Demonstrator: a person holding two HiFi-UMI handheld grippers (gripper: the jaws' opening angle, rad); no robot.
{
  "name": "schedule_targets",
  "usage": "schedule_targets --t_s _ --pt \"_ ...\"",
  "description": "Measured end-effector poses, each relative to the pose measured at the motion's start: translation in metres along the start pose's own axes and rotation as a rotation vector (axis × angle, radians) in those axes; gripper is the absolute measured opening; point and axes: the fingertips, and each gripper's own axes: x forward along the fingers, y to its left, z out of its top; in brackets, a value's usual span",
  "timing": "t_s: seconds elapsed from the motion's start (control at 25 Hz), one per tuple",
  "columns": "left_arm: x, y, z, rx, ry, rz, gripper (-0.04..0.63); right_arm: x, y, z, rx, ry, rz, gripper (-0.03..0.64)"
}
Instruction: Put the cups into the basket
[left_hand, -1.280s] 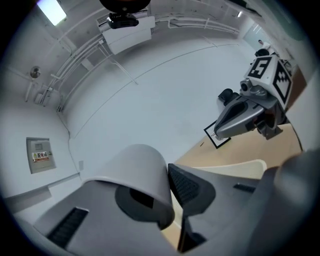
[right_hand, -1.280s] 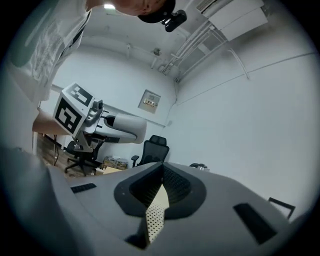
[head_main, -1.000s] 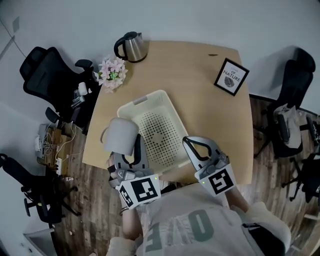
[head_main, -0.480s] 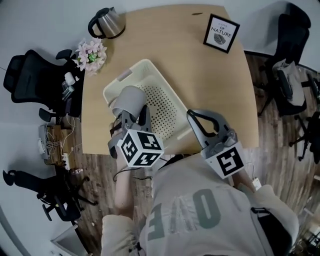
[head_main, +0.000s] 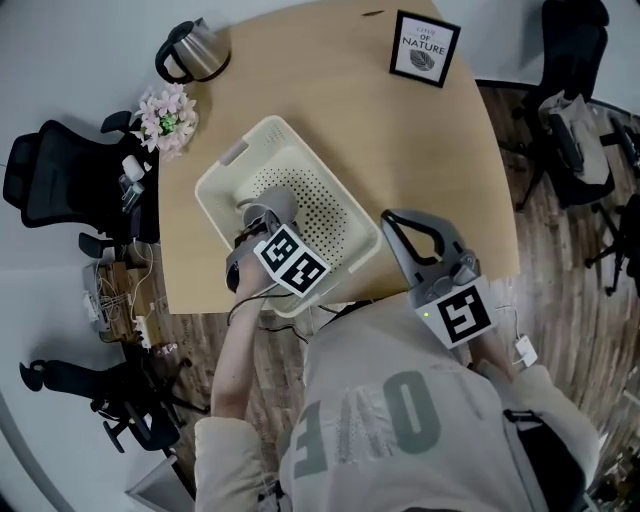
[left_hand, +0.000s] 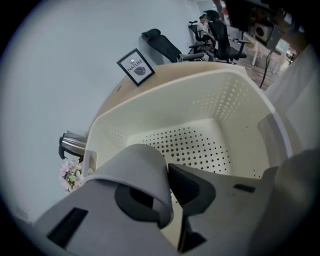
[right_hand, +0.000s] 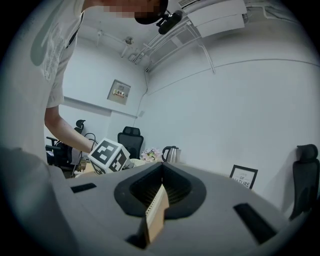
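Nearest the person, the right gripper hangs at the table's near edge, jaws pressed together on nothing, just beside the basket's near corner and outside it. So the work is all on the other side. The left gripper points steeply down inside the basket, and its jaws are clamped on the wall of the grey cup. In the left gripper view, one jaw sits inside the cup's mouth and the other outside it. The cup lies straight ahead of those jaws, mouth toward the gripper and base away. Its long axis looks roughly in line with them, tilted rather than upright.

Just past the cup is the basket's perforated floor, with the far wall rising behind. Whether the base touches that floor cannot be told. By my read, the release turns on that last bit of drop and the tilt.
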Motion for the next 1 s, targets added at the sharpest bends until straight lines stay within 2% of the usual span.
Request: schedule_targets --t_s 0.32,0.44,0.52,0.64,1.0 --pt "0.035 -0.025 -0.008 0.127 0.1 -0.069 0.069 -0.006 0.001 -0.007 -0.044 0.05 0.014 0.0" --pt "0.044 -0.032 -0.011 0.189 0.143 -0.086 0.075 -0.006 -0.003 -0.005 -0.029 0.032 -0.005 0.0" --pt "0.049 -0.035 -0.013 0.204 0.157 -0.105 0.095 -0.005 -0.007 -0.001 -0.011 0.013 -0.021 0.0" --pt "0.051 -0.035 -0.013 0.217 0.158 -0.099 0.127 -0.004 -0.011 -0.001 -0.026 0.028 -0.02 0.0" --pt "0.04 -0.026 -0.003 0.218 0.103 -0.031 0.146 0.0 -0.006 -0.002 -0.038 0.028 0.0 0.0"
